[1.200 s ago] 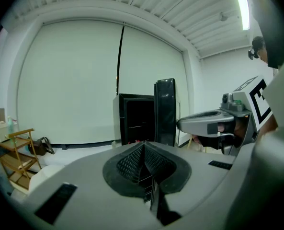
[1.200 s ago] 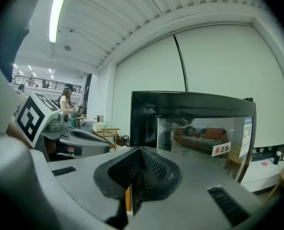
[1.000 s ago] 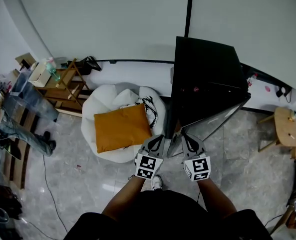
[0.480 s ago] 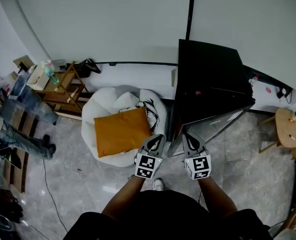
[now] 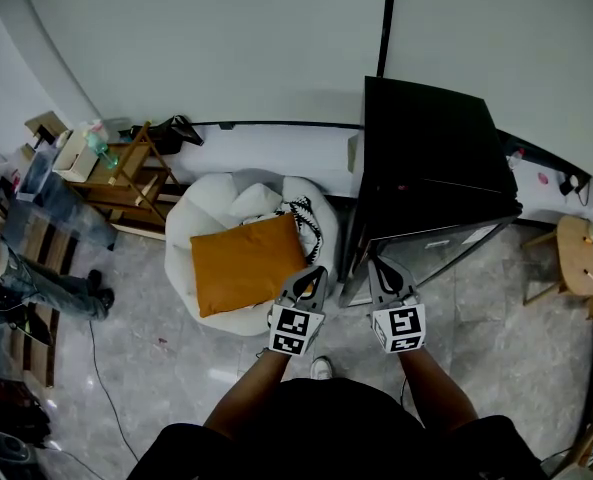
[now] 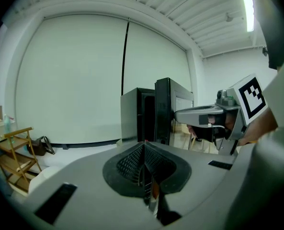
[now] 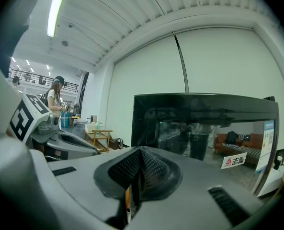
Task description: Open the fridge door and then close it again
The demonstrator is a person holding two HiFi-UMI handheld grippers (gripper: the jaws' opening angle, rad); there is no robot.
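In front of the tall black fridge point(image 5: 431, 158)
The left tongs point(image 5: 316, 271) are shut tight and hold nothing. The right tongs point(image 5: 375, 265) are shut and empty too. Just past their tips, the fridge's glass door point(image 5: 431, 251) stands a little open.

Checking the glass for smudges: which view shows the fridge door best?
Right gripper view: the fridge door faces it, glass front and sticker visible. Left gripper view shows it edge-on; head view, steeply from above.
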